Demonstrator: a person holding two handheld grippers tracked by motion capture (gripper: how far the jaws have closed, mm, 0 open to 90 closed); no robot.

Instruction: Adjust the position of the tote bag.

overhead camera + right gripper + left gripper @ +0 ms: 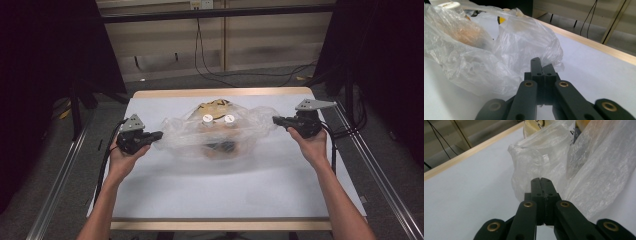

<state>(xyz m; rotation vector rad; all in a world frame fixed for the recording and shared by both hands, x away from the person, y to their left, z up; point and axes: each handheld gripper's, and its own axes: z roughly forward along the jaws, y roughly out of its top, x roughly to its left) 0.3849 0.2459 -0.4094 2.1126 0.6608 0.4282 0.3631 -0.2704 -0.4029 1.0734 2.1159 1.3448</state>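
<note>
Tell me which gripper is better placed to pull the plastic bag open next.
Probably neither: they look evenly placed. The left gripper is shut at the left end of the clear plastic bag, the right gripper is shut at its right end, and the bottles lie midway. The next pull likely needs both.

Bag's [215,131] contents blurred behind plastic

Both arms reach in from six o'clock, one gripper at each side, jaws pressed together.

In the high view the left forearm [107,200] slants up toward eleven o'clock, its hand [122,159] wrapped around the left gripper [159,134], which points toward three o'clock. The right forearm [340,200] slants toward eleven o'clock too; its hand [311,145] carries the right gripper [276,120], pointing toward nine o'clock. In each gripper view the black jaws meet with no gap.
</note>
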